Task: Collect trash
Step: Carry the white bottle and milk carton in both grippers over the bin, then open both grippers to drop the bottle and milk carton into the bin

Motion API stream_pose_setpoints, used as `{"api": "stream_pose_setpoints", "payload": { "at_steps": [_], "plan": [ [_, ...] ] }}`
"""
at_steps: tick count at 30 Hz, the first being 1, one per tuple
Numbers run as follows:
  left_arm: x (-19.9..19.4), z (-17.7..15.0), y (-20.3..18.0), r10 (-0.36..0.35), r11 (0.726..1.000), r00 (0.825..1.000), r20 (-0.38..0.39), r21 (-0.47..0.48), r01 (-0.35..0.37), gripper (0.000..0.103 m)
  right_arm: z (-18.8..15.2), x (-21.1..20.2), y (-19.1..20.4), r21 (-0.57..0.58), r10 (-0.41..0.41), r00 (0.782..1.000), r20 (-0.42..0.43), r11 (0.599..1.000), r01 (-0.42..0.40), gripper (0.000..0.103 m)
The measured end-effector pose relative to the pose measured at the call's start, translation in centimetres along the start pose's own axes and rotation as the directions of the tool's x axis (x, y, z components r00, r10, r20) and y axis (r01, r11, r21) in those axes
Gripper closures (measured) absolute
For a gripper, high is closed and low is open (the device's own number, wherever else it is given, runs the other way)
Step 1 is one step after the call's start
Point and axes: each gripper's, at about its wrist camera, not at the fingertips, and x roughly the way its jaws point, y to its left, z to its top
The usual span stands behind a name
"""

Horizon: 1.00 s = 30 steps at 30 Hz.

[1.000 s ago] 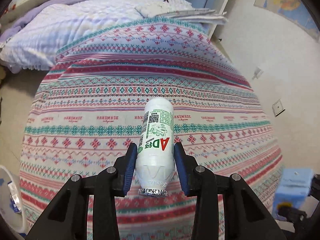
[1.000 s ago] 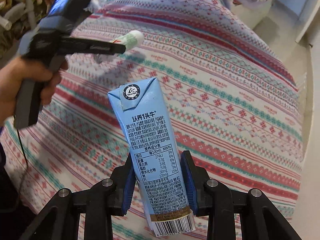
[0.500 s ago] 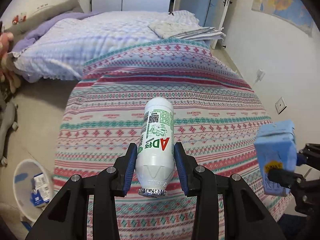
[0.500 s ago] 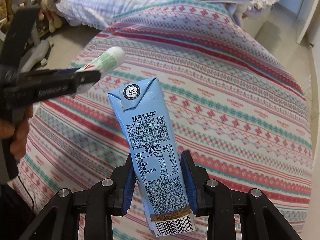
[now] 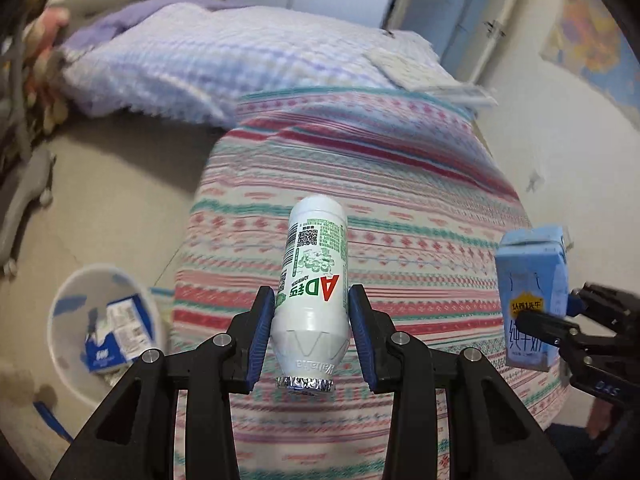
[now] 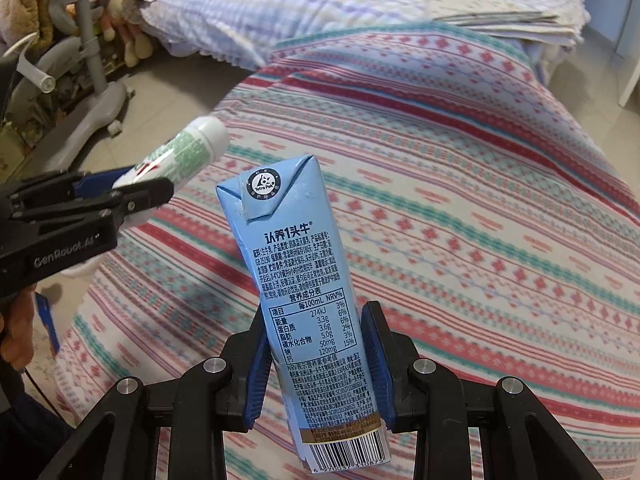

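Soft daylight, motion blur, fisheye bending

Floor (image 5: 120, 208) beside bed (image 5: 360, 200) open; bin (image 5: 64, 320) there; chair base (image 6: 92, 120) farther.

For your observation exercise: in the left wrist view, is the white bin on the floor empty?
No. The white bin already holds blue-and-white cartons.

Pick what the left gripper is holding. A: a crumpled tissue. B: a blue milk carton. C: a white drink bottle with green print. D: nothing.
C: the left gripper is clamped on the white drink bottle; the blue milk carton sits in the right gripper.
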Motion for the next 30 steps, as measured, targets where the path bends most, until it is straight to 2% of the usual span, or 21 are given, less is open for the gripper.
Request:
{"api": "stream_pose_setpoints", "payload": {
  "at_steps": [5,9,13,17,24,28,30],
  "plan": [
    [-2.2,-0.1,8.7,0.009,0.985,1.0,0.006,-0.17,-0.008,0.063,1.4,0.9,2.7,-0.017,0.028,0.999,0.016,0.999,-0.028,0.065],
    [-3.2,-1.1,15.0,0.045,0.956,0.999,-0.003,-0.29,-0.044,0.063,2.2,2.0,4.8,-0.036,0.051,0.999,0.015,0.998,-0.05,0.065],
    [-2.4,-3.1,19.6,0.067,0.922,0.996,-0.063,-0.378,-0.086,0.063,2.6,3.2,6.5,-0.056,0.063,0.998,0.0,0.996,-0.063,0.065],
    [-0.9,-4.3,21.9,0.069,0.905,0.991,-0.114,-0.412,-0.11,0.063,2.7,4.8,7.9,-0.069,0.071,0.997,-0.024,0.995,-0.073,0.065],
    [0.8,-5.2,24.3,0.08,0.885,0.985,-0.154,-0.443,-0.142,0.062,2.6,6.8,10.8,-0.086,0.103,0.993,-0.052,0.99,-0.107,0.065],
    [2.6,-5.3,25.0,0.06,0.875,0.975,-0.214,-0.458,-0.154,0.056,2.7,7.6,12.6,-0.108,0.121,0.991,-0.06,0.986,-0.127,0.065],
    [2.7,-5.6,25.4,0.074,0.868,0.971,-0.227,-0.465,-0.175,0.055,2.7,7.9,13.1,-0.113,0.125,0.99,-0.06,0.985,-0.131,0.065]
  ]
}}
